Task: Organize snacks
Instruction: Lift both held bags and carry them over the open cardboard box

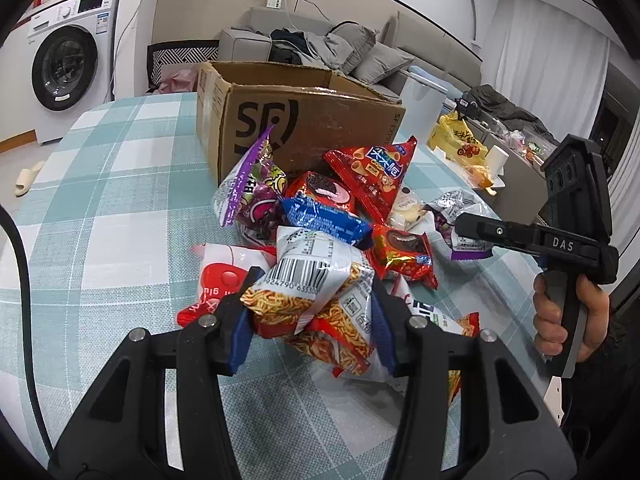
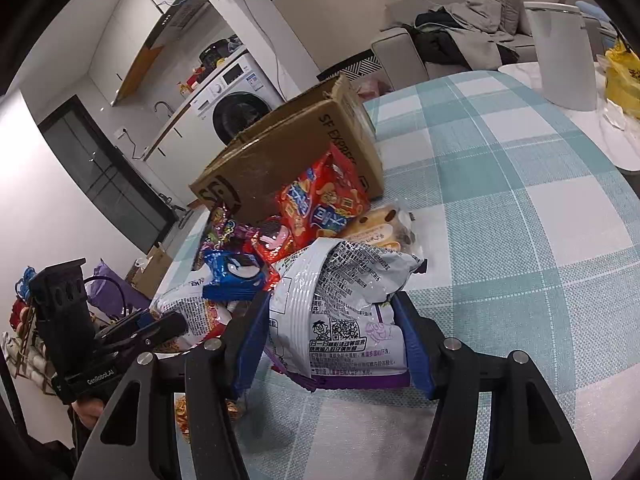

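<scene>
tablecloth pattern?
Teal-and-white plaid tablecloth; clearest in the right wrist view.

Right hand-held gripper — astride silver-purple snack bag

Washing machine at far left, clutter on top. Beige slipper on floor below. Grey sofa behind table, piled with dark and grey clothes. Teal-and-white checked tablecloth covers table. White jug-like appliance stands at table's far edge, yellow plastic bag just beside it. White curtain at right.
</scene>
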The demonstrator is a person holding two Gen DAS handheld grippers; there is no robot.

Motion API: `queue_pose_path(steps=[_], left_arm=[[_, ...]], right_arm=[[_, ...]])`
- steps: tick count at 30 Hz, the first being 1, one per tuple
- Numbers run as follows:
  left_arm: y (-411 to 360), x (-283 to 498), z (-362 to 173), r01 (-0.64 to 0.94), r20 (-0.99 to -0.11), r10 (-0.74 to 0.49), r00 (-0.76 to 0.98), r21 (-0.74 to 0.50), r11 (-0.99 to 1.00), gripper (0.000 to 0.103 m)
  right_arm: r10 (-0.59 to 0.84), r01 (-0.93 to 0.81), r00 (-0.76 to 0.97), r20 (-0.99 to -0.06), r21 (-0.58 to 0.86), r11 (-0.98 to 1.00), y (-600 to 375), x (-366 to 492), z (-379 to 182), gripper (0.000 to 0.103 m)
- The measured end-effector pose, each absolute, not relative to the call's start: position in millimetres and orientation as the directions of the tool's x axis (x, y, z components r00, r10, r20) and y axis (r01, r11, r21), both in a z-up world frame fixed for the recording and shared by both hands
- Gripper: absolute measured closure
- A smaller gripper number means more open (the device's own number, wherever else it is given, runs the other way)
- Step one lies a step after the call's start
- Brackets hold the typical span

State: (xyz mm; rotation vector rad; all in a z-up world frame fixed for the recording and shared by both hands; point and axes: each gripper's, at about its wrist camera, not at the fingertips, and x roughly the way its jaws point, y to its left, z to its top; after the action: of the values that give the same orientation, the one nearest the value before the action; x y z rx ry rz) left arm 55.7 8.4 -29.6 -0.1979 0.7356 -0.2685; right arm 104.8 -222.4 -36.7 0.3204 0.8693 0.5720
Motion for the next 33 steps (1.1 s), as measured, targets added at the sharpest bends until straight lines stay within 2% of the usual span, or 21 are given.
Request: queue_pose_path(steps=[14,33], left_arm=[[27,36,-4,0.137,-0.58,-0.28,0.765,-0.278,0.951,0.057],[31,44,50,0.124,-0.455,-0.243,0.857,-0.274,0.954,0.057]], right_arm=[[0.609,-0.386,0.541,-0.58,0.472,0.793,-219,94,-13,0.042],[0.646,-0.443,0.566,-0.512,0.471,0.762,-201,108,27,0.041]])
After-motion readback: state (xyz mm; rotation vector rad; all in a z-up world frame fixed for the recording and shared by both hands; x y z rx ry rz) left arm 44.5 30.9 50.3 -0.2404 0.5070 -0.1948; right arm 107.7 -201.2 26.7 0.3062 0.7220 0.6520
